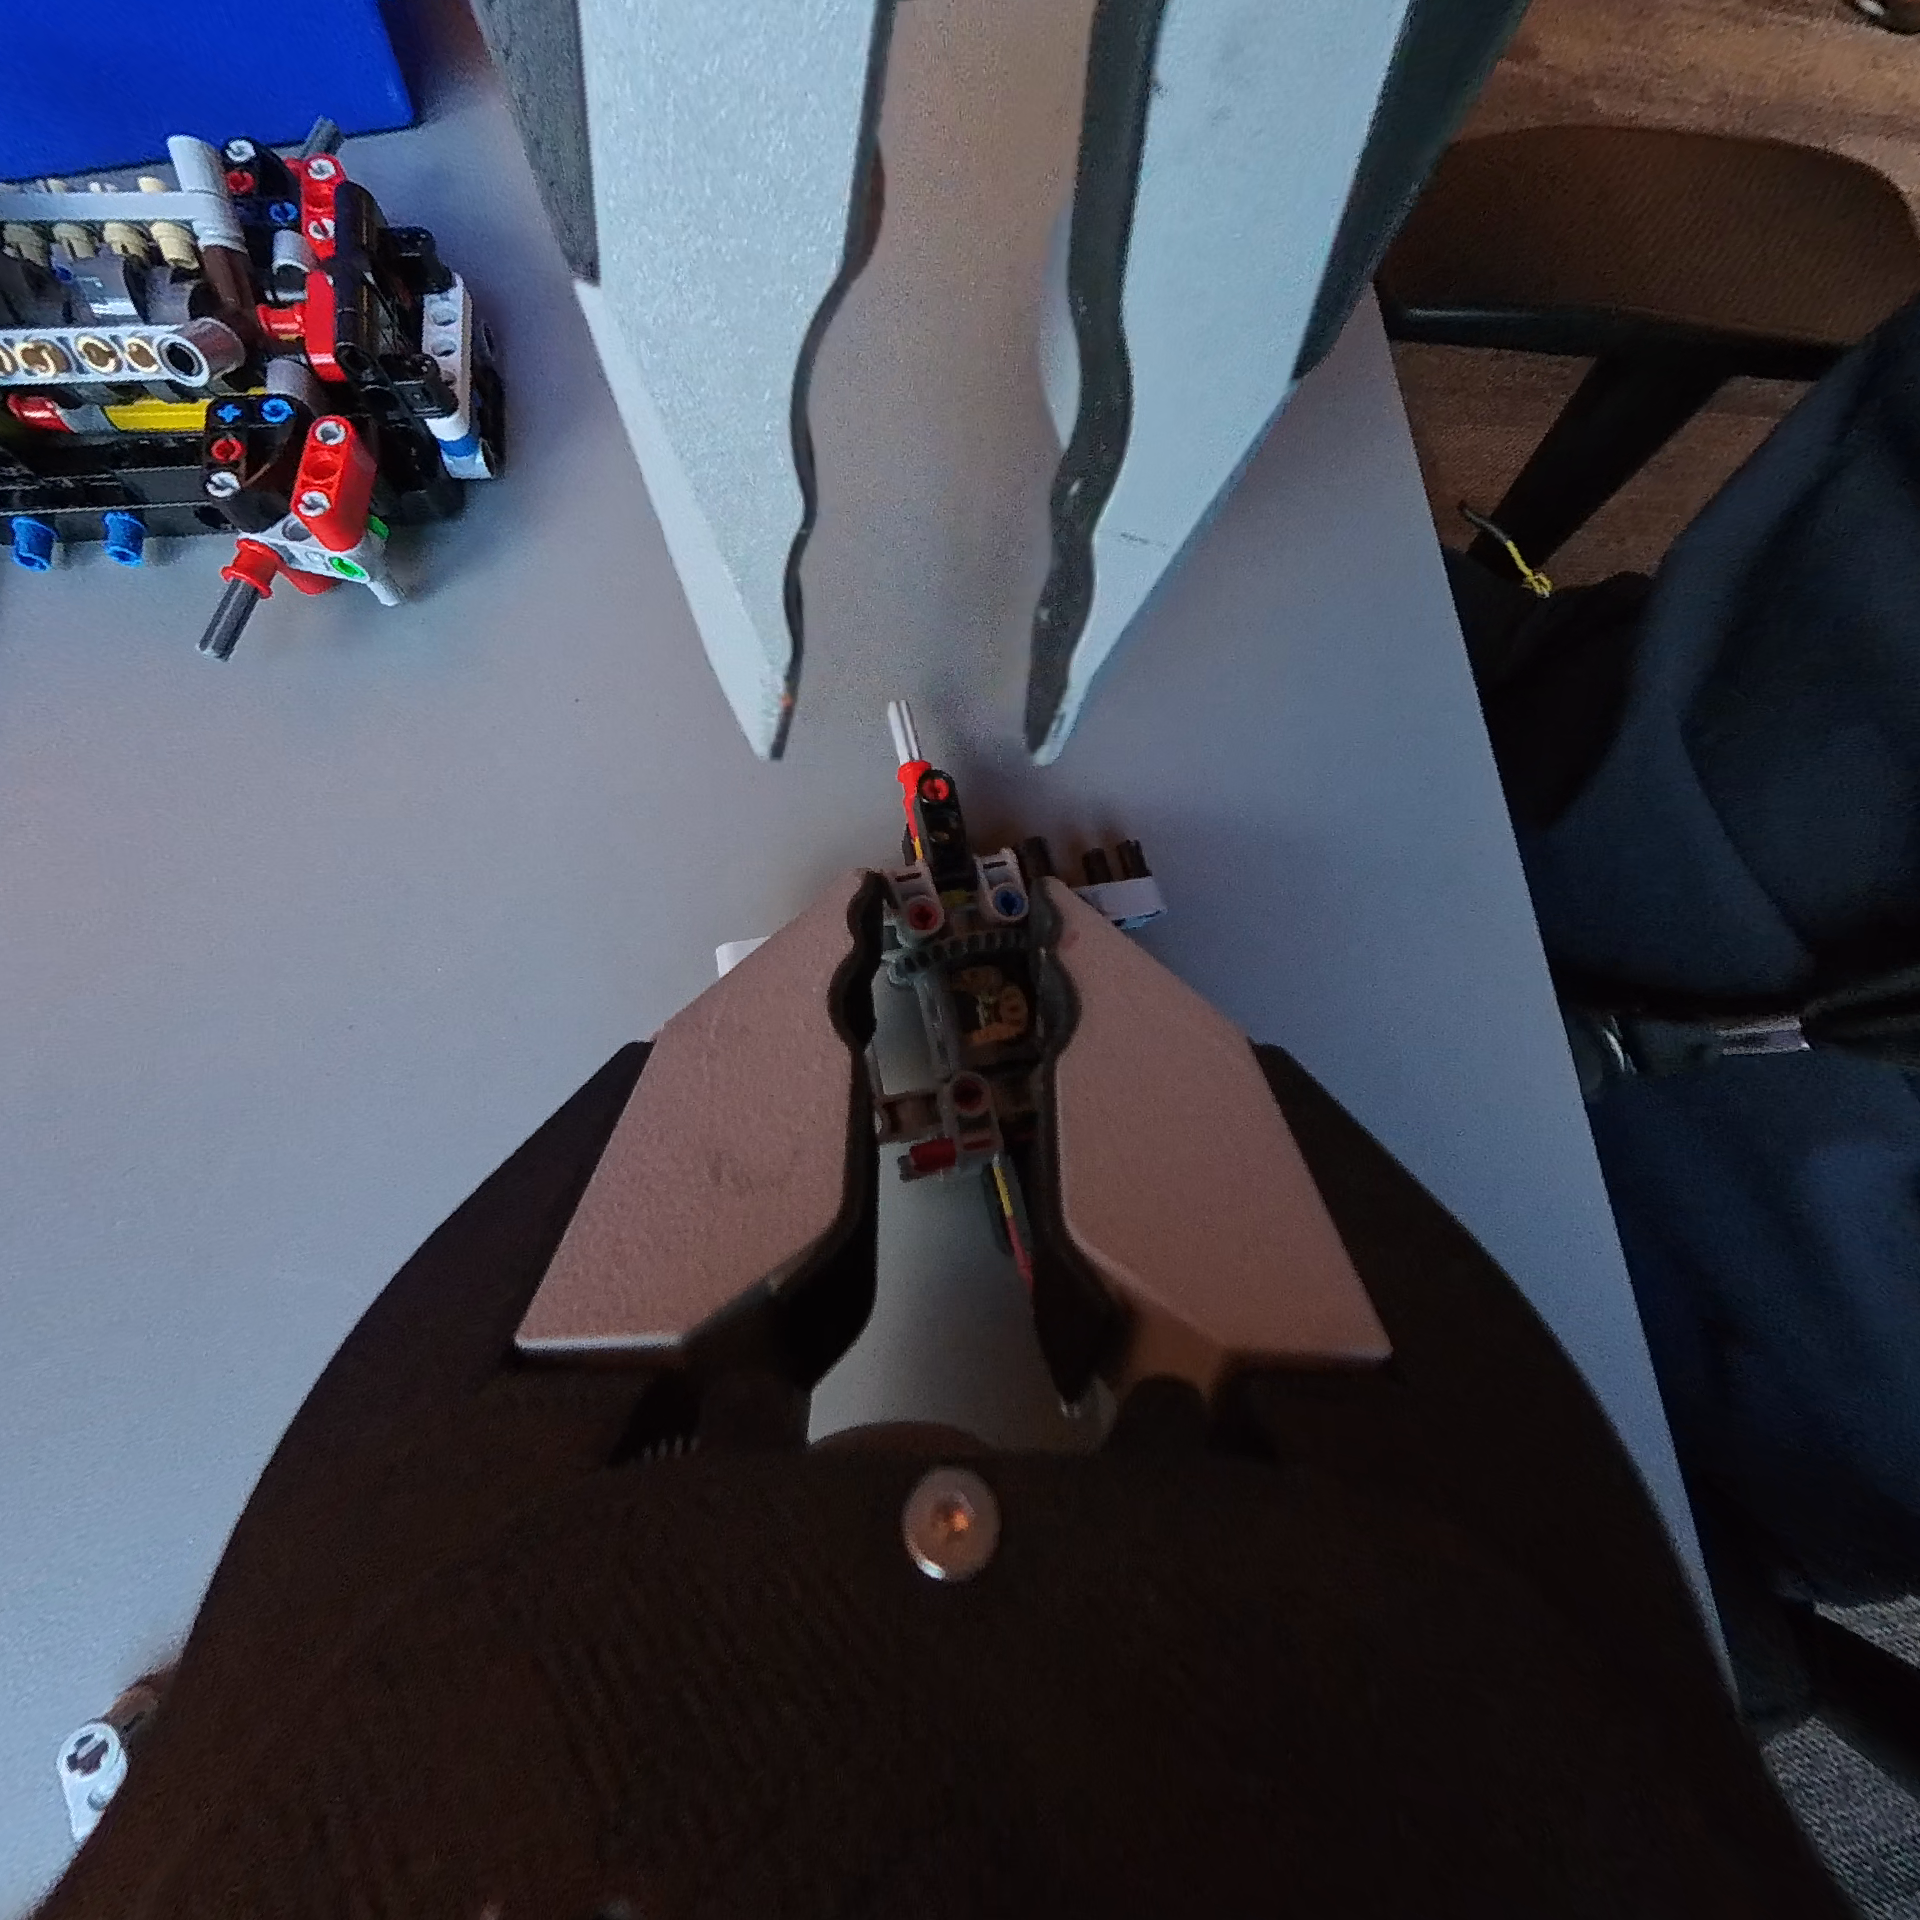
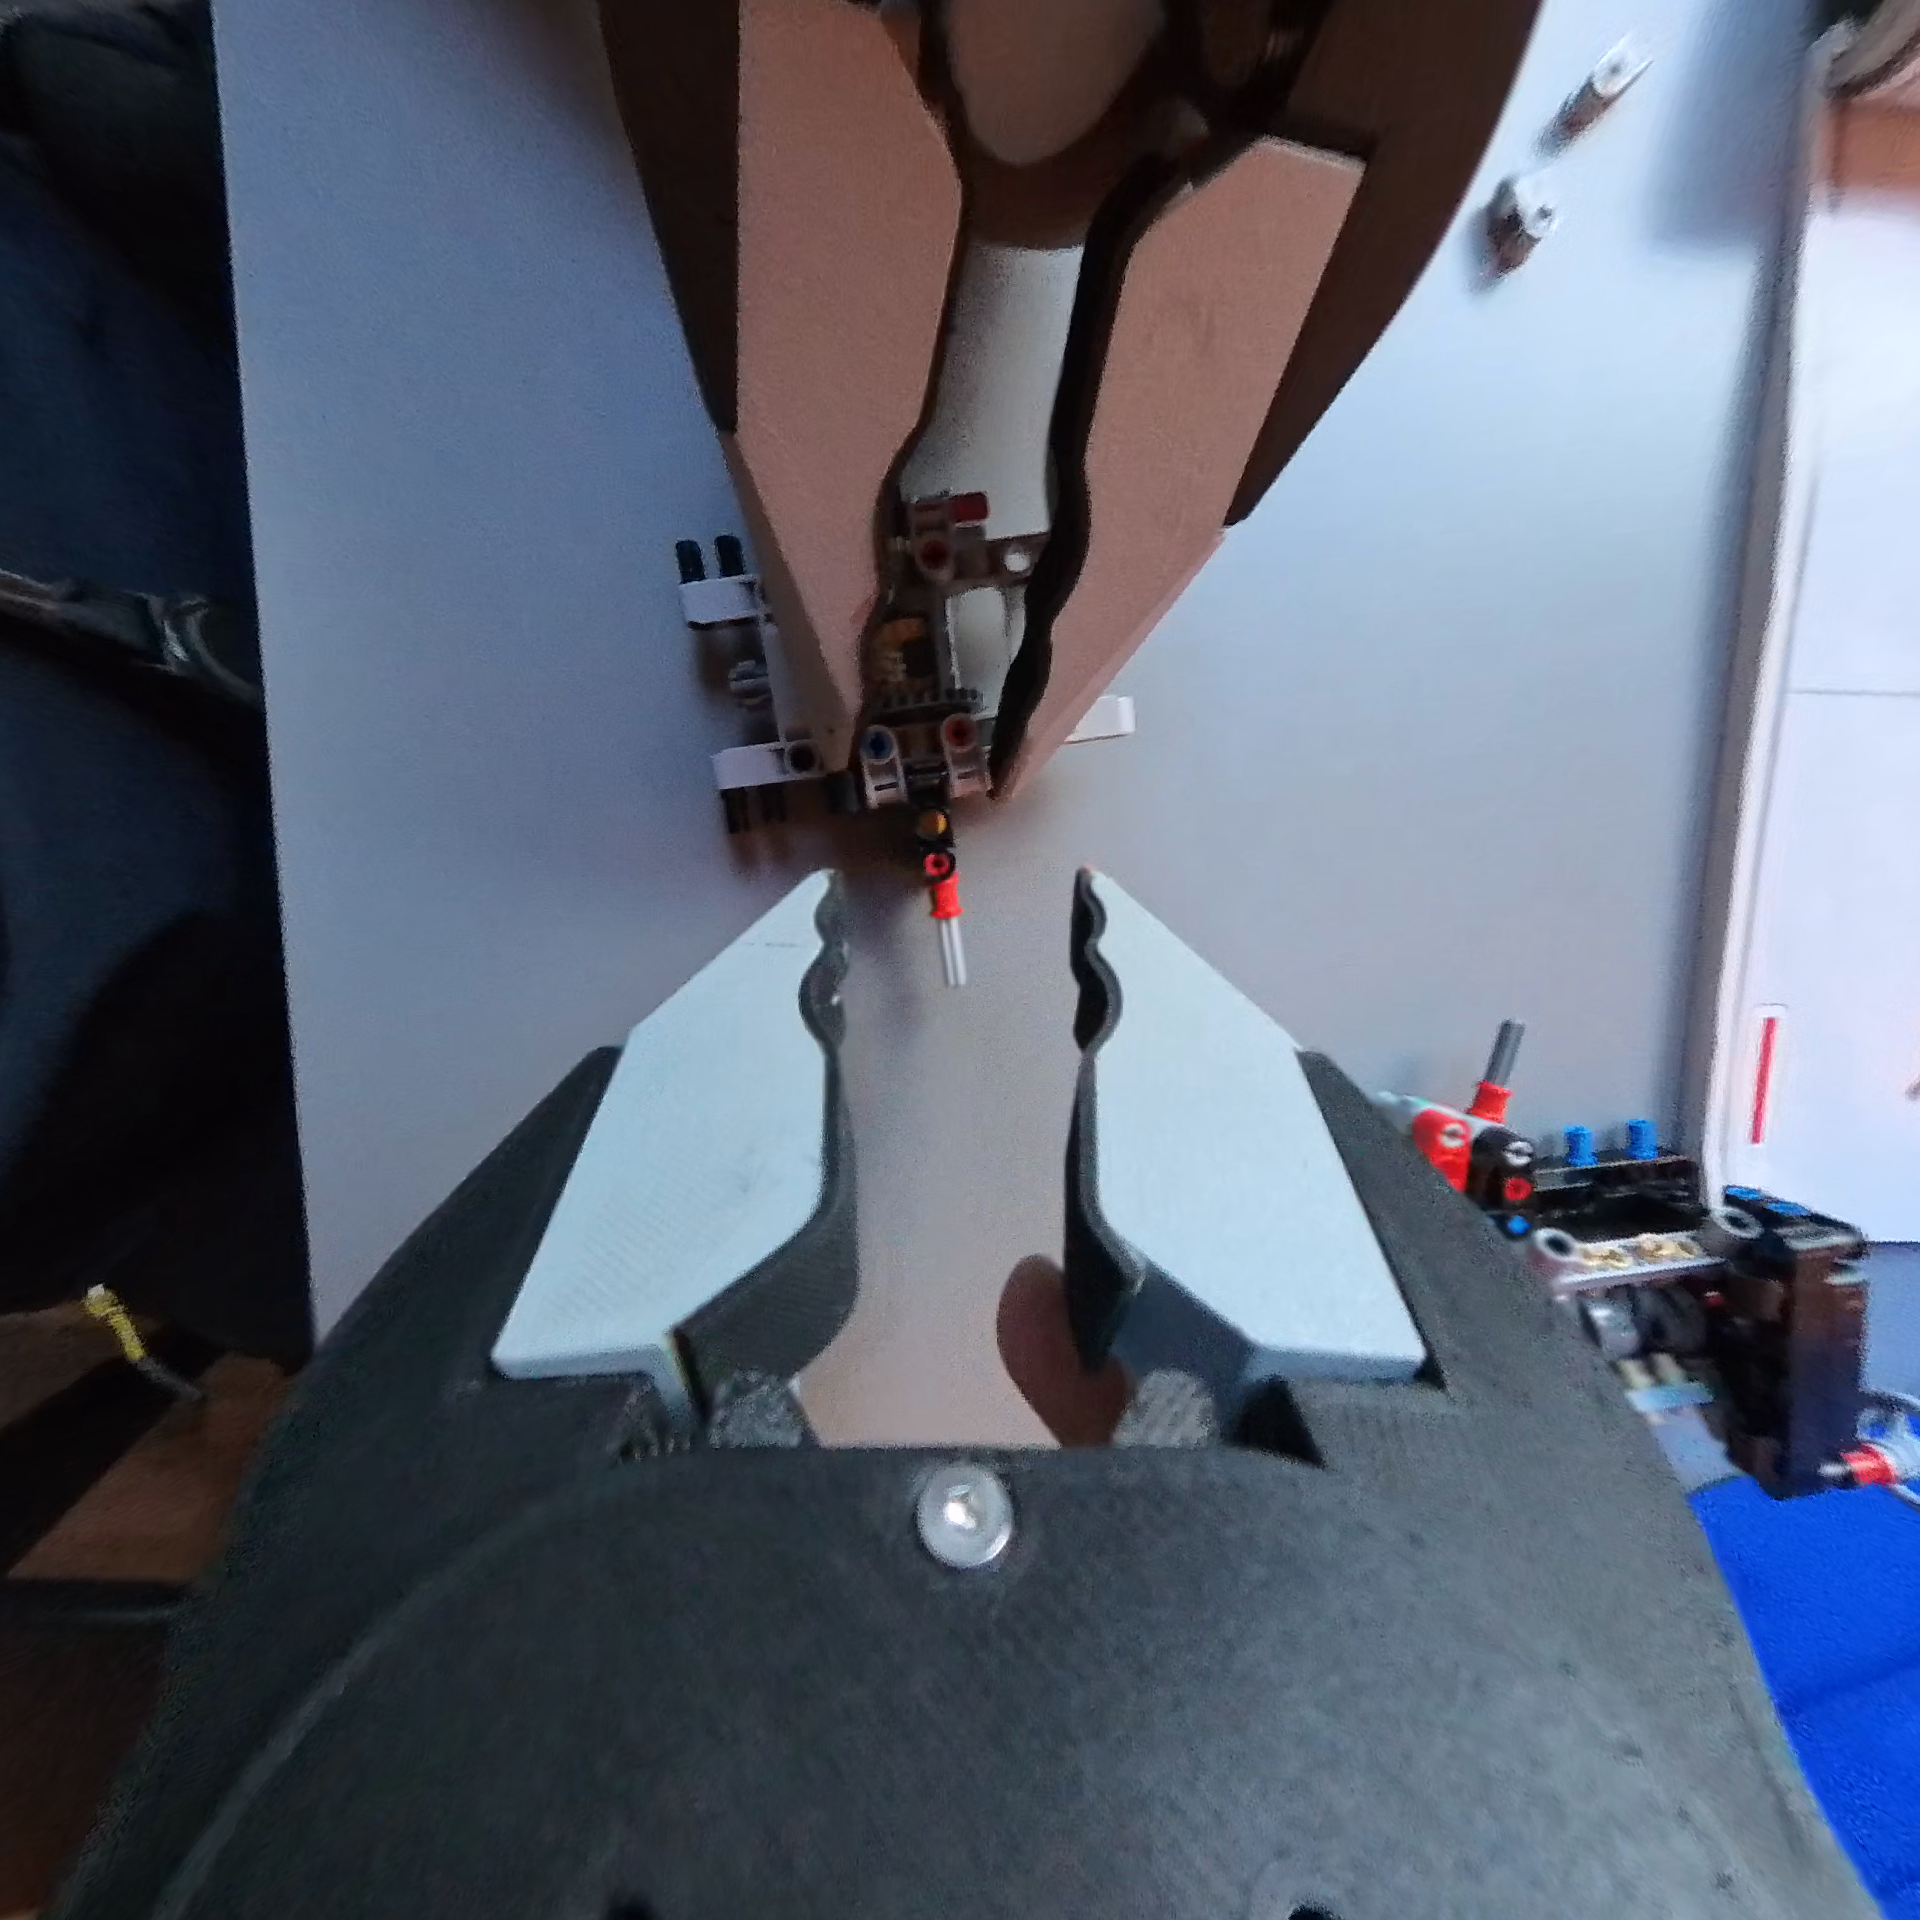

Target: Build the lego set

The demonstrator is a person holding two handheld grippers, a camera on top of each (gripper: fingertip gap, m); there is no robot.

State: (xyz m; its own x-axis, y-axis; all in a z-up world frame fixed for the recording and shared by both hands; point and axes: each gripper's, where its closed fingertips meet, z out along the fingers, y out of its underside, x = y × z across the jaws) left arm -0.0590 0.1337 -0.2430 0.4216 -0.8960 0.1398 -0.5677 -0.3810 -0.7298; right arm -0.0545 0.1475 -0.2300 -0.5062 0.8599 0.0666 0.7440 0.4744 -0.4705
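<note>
Your left gripper (image 1: 956, 904), with tan fingers, pinches a small toy-brick assembly (image 1: 961, 997) of grey, black and red parts. Both pads press against its sides, low over a pale grey table (image 1: 312, 935). A black arm with a red pin and a thin white rod (image 1: 900, 727) sticks out of the front of the assembly, past your fingertips. White beams with black pegs (image 2: 727, 592) jut out from the assembly to either side of the tan fingers.

Your right gripper (image 2: 956, 883), with pale blue fingers, faces the left one head-on. Its jaws are spread wide and hold nothing. The white rod (image 2: 951, 951) points into the gap between its fingertips, touching neither pad. A fingertip of your hand (image 2: 1049, 1351) shows behind the right gripper's pads.

A larger toy-brick model (image 1: 239, 364) in black, red, white and yellow sits on the table well apart from both grippers, beside a blue mat or box (image 1: 197, 73); the view does not show which. A small white piece (image 1: 91, 1766) lies near the table's edge. Dark fabric (image 1: 1766, 831), possibly a bag or clothing, lies past the table edge, above a brown floor (image 1: 1662, 62).
</note>
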